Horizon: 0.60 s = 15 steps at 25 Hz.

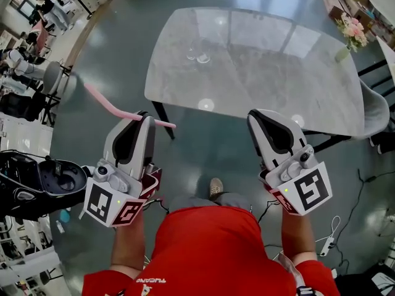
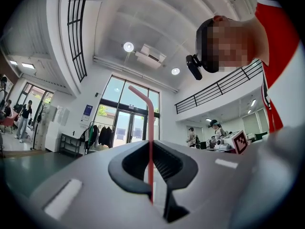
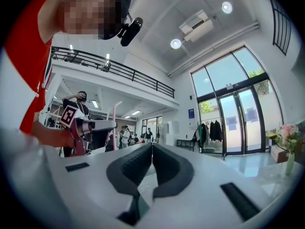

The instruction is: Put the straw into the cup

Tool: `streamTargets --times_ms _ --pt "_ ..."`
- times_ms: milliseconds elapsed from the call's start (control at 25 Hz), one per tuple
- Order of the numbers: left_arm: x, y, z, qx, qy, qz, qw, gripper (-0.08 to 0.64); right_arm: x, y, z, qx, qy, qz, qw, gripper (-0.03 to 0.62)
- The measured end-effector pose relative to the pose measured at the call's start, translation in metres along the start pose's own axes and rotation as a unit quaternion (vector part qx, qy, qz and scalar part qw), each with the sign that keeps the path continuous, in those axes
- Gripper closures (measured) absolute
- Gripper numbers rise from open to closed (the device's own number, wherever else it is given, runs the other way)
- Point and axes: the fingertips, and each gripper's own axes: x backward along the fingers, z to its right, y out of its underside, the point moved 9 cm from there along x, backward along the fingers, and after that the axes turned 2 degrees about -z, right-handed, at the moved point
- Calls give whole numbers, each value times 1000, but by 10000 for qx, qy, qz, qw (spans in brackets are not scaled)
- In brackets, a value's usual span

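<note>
Straw [image 1: 123, 113]: one, pink, clamped crosswise in the left gripper [image 1: 145, 118]. A short stub sticks out toward the right gripper [image 1: 261, 116] and the long end runs out to the person's left. It is over the floor [image 1: 203, 147], short of the surface [image 1: 278, 60] and well apart from the cup [image 1: 202, 58]. The cup shows only in the head view, as faint clear glass near the surface's far edge, and I can't tell if it's one piece or two. The left gripper view gives what the head view can't: the gripper [image 2: 151, 146] is shut on the straw [image 2: 150, 123], which stands straight up between the pads and bends over at the top. In the right gripper view the gripper [image 3: 152, 146] is closed pad to pad with nothing in it. That view also catches the left gripper [image 3: 88, 124] side-on with the straw [image 3: 114, 111] poking up. Pose: both grippers are held in front of the torso, side by side and well apart, noses tipped up and forward. Both gripper cameras see ceiling lights and the person above. Count: one straw, two grippers, one surface. A bunch of flowers [image 1: 353, 29] sits near the surface's far right corner.
</note>
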Motion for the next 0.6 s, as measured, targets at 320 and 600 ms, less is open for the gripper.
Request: streamTargets --times_ms 320,600 --pt "-17 1 -15 -49 -71 23 10000 537 -10 7 8 -166 -53 15 9998 591" --pt "-41 9 -45 -21 -7 118 9999 537 -29 10 13 -163 54 -66 9998 591"
